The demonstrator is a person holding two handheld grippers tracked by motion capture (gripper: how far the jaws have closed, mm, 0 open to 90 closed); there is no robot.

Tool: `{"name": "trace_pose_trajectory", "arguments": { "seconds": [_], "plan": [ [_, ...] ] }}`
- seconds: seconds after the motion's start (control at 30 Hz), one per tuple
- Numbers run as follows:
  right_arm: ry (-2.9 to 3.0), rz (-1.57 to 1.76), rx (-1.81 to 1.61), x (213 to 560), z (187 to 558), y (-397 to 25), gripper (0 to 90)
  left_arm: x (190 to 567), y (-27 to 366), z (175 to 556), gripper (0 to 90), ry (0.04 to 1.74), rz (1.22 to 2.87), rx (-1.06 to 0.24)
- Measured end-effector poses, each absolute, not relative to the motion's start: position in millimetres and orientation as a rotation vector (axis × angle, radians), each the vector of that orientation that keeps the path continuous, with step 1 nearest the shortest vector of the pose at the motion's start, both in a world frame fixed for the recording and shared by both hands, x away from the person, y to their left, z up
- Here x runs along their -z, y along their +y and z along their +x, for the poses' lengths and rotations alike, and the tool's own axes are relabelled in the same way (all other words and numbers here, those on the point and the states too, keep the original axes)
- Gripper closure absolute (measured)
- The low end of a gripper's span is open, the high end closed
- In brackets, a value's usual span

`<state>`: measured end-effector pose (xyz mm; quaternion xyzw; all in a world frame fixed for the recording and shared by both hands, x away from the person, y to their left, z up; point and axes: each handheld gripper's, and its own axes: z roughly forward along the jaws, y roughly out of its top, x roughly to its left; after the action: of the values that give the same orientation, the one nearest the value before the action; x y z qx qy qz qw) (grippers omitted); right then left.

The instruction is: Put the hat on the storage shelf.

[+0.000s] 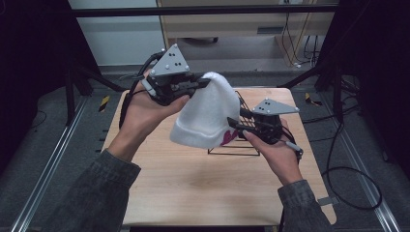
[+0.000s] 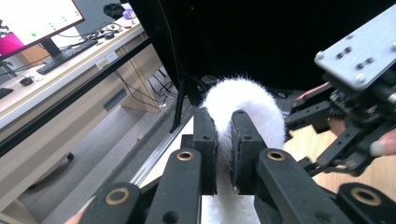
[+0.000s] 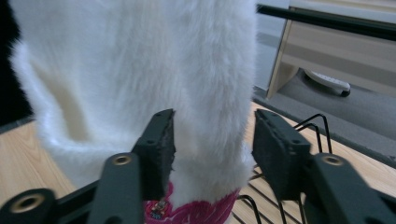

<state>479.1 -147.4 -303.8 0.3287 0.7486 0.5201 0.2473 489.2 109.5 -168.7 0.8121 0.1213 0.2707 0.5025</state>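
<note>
Left tongs [image 1: 200, 83] clamp the crown of a white fuzzy hat [image 1: 209, 116], holding it up above the worktop [image 1: 193, 183]. Right tongs [image 1: 237, 126] sit spread around the hat's brim edge, jaws apart. Black wire rack [image 1: 246, 145] sits behind the hat.

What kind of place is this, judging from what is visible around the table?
Probably a lab or office workroom set up for recording. A monitor and keyboard stand on a long desk, loose cables trail over the grey floor, and a black frame surrounds the small wooden table.
</note>
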Motion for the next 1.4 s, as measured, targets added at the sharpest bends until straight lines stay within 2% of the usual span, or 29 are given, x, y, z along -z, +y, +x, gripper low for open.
{"name": "trace_pose_trajectory", "arguments": {
  "seconds": [0.03,0.07,0.13,0.17,0.2,0.23,0.33,0.8,1.07,1.4],
  "plan": [
    [2.041,0.896,-1.418,303.8,479.1,-147.4,51.2,168.7,109.5,489.2,82.5,0.293,1.962,-0.654],
    [2.066,0.894,-1.404,303.9,481.8,-144.9,57.2,168.0,109.3,488.9,82.5,0.293,1.955,-0.652],
    [2.071,0.892,-1.398,304.3,482.7,-144.1,60.4,167.7,109.2,488.8,82.5,0.293,1.950,-0.646],
    [2.076,0.884,-1.385,305.0,483.2,-143.9,67.0,167.2,108.7,488.6,82.5,0.291,1.948,-0.651],
    [2.076,0.884,-1.385,305.0,483.2,-143.9,67.0,167.2,108.7,488.6,82.5,0.291,1.948,-0.651],
    [2.075,0.884,-1.393,304.5,483.2,-144.5,72.8,166.6,108.8,489.1,82.5,0.290,1.950,-0.654],
    [2.066,0.868,-1.388,302.3,483.0,-148.0,79.8,166.4,108.7,489.8,82.5,0.299,1.942,-0.656],
    [2.034,0.873,-1.370,280.9,493.5,-166.5,82.3,162.7,111.1,511.4,82.2,0.371,1.898,-0.659],
    [2.014,0.867,-1.324,261.9,514.0,-168.9,82.5,158.8,112.7,534.1,82.1,0.423,1.852,-0.679],
    [1.993,0.909,-1.248,264.6,538.6,-172.7,82.5,172.6,103.9,564.5,82.0,0.460,1.849,-0.687]
  ]
}}
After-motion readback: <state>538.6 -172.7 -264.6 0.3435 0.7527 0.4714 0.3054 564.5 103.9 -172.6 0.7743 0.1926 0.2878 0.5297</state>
